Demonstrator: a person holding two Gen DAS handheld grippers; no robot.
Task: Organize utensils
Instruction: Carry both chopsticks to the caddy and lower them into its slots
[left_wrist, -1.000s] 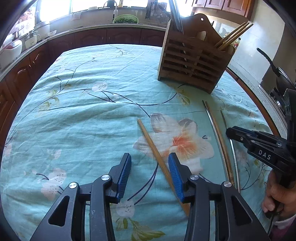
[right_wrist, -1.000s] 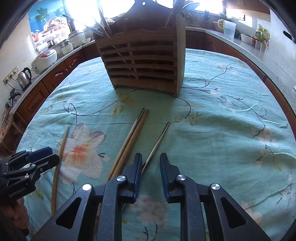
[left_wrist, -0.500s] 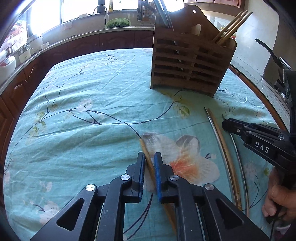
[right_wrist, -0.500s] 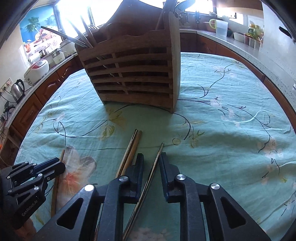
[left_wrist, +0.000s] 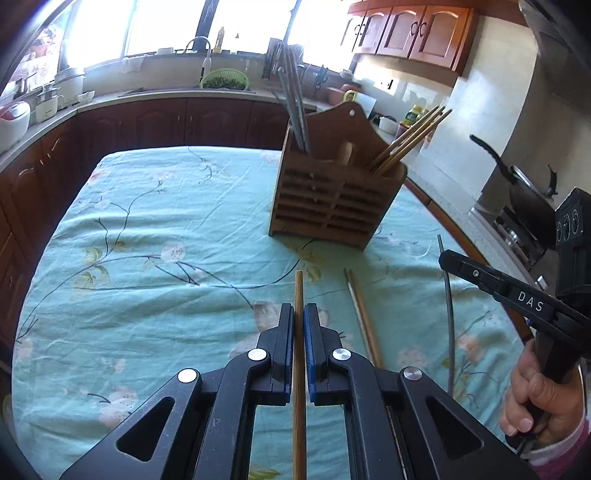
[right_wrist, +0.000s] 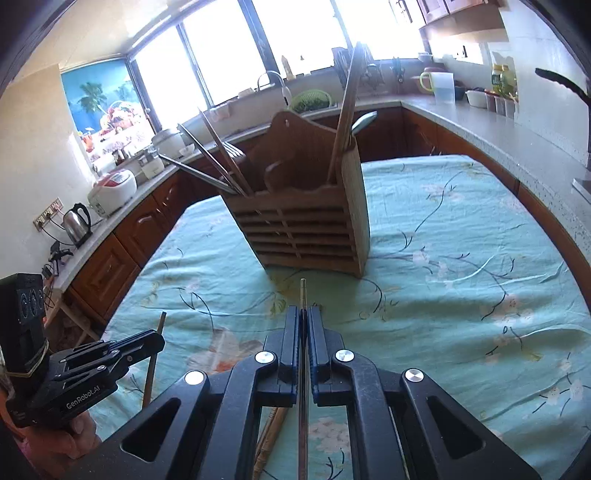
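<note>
My left gripper (left_wrist: 299, 314) is shut on a wooden chopstick (left_wrist: 299, 288) and holds it off the cloth, its tip toward the wooden utensil holder (left_wrist: 332, 206). My right gripper (right_wrist: 303, 315) is shut on a thin metal chopstick (right_wrist: 303, 291), also lifted, its tip toward the holder (right_wrist: 306, 236). The holder stands upright on the table with metal chopsticks in its left compartment and wooden ones in its right. Each gripper shows in the other's view, the right gripper (left_wrist: 448, 258) and the left gripper (right_wrist: 157, 338).
A wooden and metal chopstick pair (left_wrist: 364, 317) still lies on the teal floral tablecloth (left_wrist: 147, 236) between the grippers. Kitchen counters (right_wrist: 480, 125) with appliances, a kettle (right_wrist: 77, 223) and a pan (left_wrist: 517, 181) surround the table.
Both grippers have closed on their chopsticks and lifted them off the cloth, levelling out to face the holder from higher up.
</note>
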